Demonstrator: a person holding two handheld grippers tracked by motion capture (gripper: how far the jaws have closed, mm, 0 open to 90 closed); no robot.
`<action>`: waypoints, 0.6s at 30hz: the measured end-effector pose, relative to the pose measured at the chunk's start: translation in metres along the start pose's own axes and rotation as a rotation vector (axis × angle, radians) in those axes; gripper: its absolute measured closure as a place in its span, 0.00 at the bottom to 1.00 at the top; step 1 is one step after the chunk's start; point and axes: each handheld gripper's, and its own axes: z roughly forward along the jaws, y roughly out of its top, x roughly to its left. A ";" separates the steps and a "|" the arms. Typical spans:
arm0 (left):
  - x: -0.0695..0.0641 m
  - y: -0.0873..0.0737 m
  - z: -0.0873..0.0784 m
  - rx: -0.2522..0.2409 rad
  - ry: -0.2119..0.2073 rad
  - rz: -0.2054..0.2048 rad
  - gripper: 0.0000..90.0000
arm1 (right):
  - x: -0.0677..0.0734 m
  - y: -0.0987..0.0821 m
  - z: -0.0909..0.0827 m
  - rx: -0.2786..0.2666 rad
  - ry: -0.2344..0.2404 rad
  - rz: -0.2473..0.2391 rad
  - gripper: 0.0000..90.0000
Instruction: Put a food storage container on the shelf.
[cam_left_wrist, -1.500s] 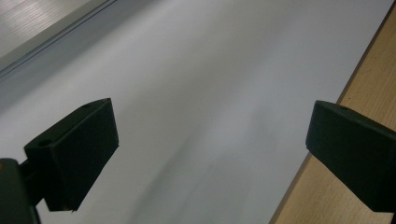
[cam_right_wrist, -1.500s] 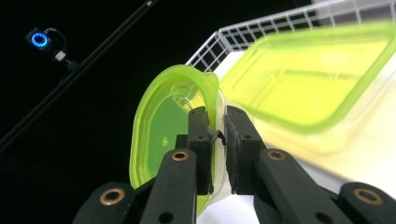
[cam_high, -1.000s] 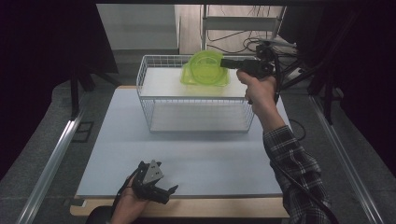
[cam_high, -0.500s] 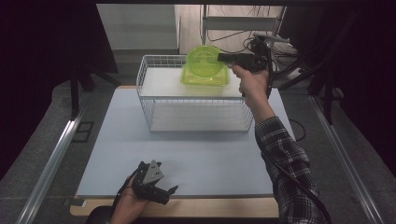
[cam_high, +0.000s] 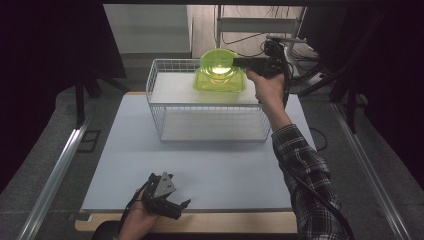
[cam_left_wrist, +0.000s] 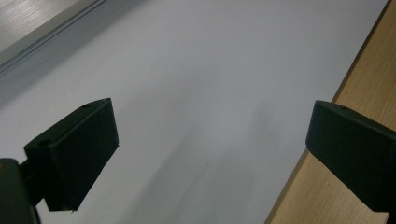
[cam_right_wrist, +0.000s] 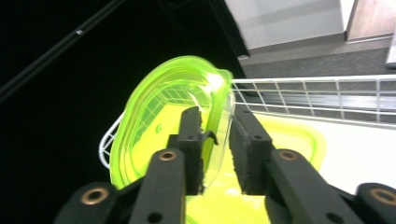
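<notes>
**A:** What is threatening to go wrong here?

**B:** The green bowl (cam_high: 218, 64) is standing almost on edge above the far right corner of the wire basket (cam_high: 200, 107). The right tool (cam_high: 236, 61) has just been opening its jaws, with the bowl's rim between them. If the pads are letting go while the bowl is tilted like that, it is likely to roll or tip. It could go over the basket's back rail instead of settling inside.

**A:** So is the right tool grasping it or not?

**B:** In the right gripper view the right tool (cam_right_wrist: 217, 116) is straddling the bowl (cam_right_wrist: 173, 107), one jaw inside the wall and one outside. A slit of light is showing beside the wall, so the grip is looking released rather than clenched. The bowl may be leaning on one jaw only.

**A:** Anything underneath?

**B:** A flat green container (cam_high: 235, 84) is lying in the basket just below. The bowl could land crooked on it and skid.

**A:** Where is the bowl sitting relative to the tool?

**B:** In the high view it is sitting at nine o'clock from the right tool's tips, touching or nearly touching them. The hand is trailing off at three o'clock.

**A:** And the other hand?

**B:** The left tool (cam_high: 177, 206) is resting at about seven o'clock on the table (cam_high: 225, 170), well apart from the basket. Its jaws are spread wide with nothing between them.
</notes>
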 end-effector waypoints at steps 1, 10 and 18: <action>0.000 0.000 0.000 0.001 0.000 0.000 0.03 | 0.000 0.000 0.000 0.000 -0.011 -0.007 0.78; 0.000 0.000 0.000 0.003 0.000 0.001 0.03 | 0.003 0.003 0.004 0.014 -0.077 -0.056 0.71; 0.000 0.000 0.000 0.003 0.000 0.000 0.03 | 0.006 0.003 0.004 0.007 -0.033 -0.081 0.51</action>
